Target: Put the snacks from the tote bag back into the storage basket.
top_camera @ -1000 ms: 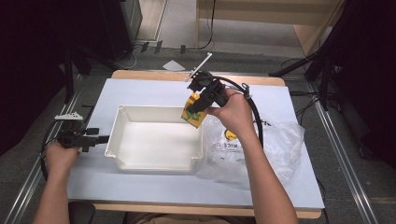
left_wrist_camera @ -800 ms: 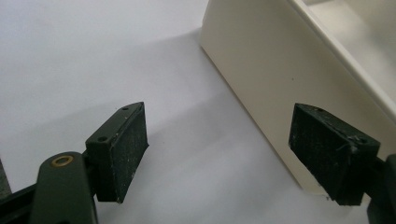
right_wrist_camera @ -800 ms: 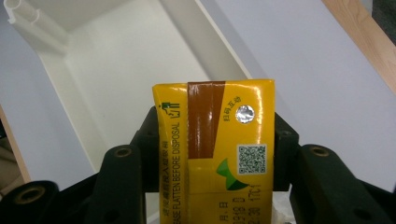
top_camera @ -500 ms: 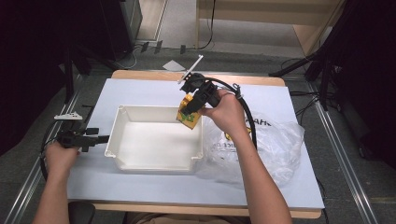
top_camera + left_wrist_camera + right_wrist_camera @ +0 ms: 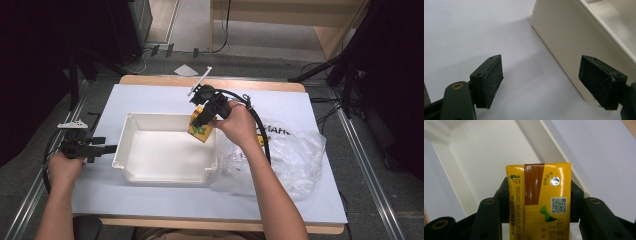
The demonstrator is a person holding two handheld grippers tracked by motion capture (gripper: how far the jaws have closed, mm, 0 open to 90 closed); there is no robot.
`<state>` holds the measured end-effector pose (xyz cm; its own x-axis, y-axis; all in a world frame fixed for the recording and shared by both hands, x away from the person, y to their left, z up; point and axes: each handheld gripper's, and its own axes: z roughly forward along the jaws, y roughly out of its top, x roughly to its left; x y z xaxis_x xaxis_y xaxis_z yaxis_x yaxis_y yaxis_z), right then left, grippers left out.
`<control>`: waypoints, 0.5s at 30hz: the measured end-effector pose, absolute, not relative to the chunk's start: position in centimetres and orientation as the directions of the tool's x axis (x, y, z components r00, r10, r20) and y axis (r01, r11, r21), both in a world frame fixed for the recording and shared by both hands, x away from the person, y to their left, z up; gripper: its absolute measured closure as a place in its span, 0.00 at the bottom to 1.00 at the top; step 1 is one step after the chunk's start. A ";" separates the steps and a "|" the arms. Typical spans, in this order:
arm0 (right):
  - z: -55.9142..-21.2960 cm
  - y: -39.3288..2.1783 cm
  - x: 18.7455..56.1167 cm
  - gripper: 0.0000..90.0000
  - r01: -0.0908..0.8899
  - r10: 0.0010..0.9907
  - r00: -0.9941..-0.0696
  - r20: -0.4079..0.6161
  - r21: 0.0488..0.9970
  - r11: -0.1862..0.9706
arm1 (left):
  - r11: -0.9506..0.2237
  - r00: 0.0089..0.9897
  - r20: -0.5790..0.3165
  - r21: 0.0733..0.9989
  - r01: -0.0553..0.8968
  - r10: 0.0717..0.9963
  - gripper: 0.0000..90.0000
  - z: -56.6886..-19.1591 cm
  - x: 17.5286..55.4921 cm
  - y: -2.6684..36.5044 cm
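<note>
A yellow drink carton (image 5: 200,129) (image 5: 537,200) with a brown stripe and a foil straw hole hangs over the far right corner of a white plastic tub (image 5: 127,132) (image 5: 456,162). My right gripper (image 5: 203,120) (image 5: 537,205) is shut on the carton's two sides, pointing down and to the left into the tub. At the table's left edge, my left gripper (image 5: 107,148) (image 5: 540,83) lies low, open, just outside the tub's left wall (image 5: 569,37). Nothing sits between its pads (image 5: 490,80).
A crumpled clear plastic bag (image 5: 290,155) with a yellow printed item inside lies right of the tub, under my right forearm. The white table sheet (image 5: 150,95) has bare room behind and in front of the tub. Stands and cables ring the table.
My right gripper has carried the carton left and lower, from the tub's right rim to over its far right corner. The left hand has stayed put.
</note>
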<state>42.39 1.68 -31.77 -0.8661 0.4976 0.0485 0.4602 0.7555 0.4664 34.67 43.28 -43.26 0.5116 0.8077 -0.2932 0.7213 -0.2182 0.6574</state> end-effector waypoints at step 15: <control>-34.4 2.6 43.0 0.60 0.481 0.506 -0.861 0.051 0.406 0.777 | -0.212 0.508 -0.294 0.661 0.720 0.810 0.23 -43.3 34.6 43.4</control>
